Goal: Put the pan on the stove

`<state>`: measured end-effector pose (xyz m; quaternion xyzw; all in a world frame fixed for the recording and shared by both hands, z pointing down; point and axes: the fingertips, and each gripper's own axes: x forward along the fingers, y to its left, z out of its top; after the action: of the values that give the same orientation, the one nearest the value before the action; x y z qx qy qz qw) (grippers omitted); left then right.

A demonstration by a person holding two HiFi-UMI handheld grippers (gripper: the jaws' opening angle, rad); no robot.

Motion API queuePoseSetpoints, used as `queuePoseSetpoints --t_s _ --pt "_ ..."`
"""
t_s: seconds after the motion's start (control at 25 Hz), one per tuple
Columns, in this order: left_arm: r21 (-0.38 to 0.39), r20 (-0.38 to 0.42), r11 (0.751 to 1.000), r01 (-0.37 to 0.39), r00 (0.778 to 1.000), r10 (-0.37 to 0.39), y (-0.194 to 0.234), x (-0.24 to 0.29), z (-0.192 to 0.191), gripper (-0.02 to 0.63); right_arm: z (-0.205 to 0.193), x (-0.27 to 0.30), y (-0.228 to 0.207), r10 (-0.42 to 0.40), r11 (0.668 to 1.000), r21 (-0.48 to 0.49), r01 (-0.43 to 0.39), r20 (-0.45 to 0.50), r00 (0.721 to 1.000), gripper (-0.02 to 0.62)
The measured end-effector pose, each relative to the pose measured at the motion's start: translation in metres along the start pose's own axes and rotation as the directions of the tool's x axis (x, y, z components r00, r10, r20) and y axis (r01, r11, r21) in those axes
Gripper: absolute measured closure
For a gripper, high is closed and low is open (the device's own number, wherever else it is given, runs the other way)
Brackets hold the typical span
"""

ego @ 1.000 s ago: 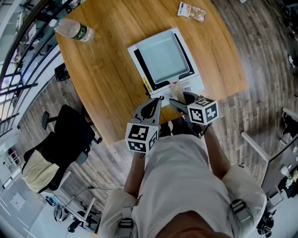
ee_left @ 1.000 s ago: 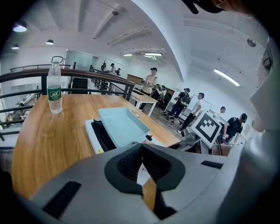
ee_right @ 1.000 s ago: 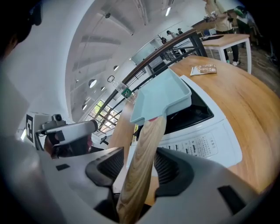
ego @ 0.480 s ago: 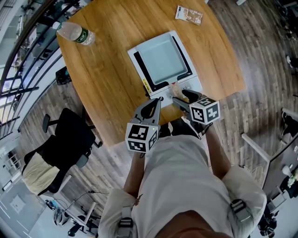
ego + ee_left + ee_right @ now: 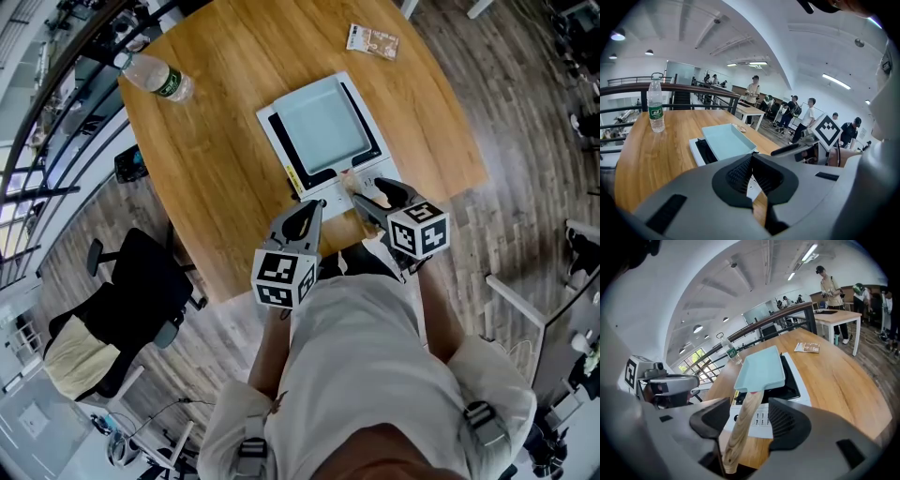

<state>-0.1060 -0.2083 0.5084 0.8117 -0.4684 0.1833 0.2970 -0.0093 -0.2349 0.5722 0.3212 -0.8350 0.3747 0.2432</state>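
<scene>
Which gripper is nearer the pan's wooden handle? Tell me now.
Right. The right gripper, jaws just opened, straddles the wooden handle; the left gripper, shut, sits off to the handle's left, clear of it.

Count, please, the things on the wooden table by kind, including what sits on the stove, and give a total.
Water bottle: 1
Snack packet: 1
Stove: 1
Pan: 1
Total: 4
</scene>
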Motion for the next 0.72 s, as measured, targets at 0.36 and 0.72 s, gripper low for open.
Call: queuePoseSetpoints --t_s 0.36,0.72 --pt "0.032 0.044 0.999 -0.01 0.999 0.008 0.0 -0.01 0.012 0.588 0.048 -0.042 0.031 -0.029 0.987 -0.154 0.051 0.145 0.989 0.39" --pt "0.022 0.115 0.999 -0.032 0.993 0.029 0.007 -0.033 0.037 0.588 0.074 -0.067 0.06 -0.009 0.964 -0.257 0.072 0.238 0.971 0.478"
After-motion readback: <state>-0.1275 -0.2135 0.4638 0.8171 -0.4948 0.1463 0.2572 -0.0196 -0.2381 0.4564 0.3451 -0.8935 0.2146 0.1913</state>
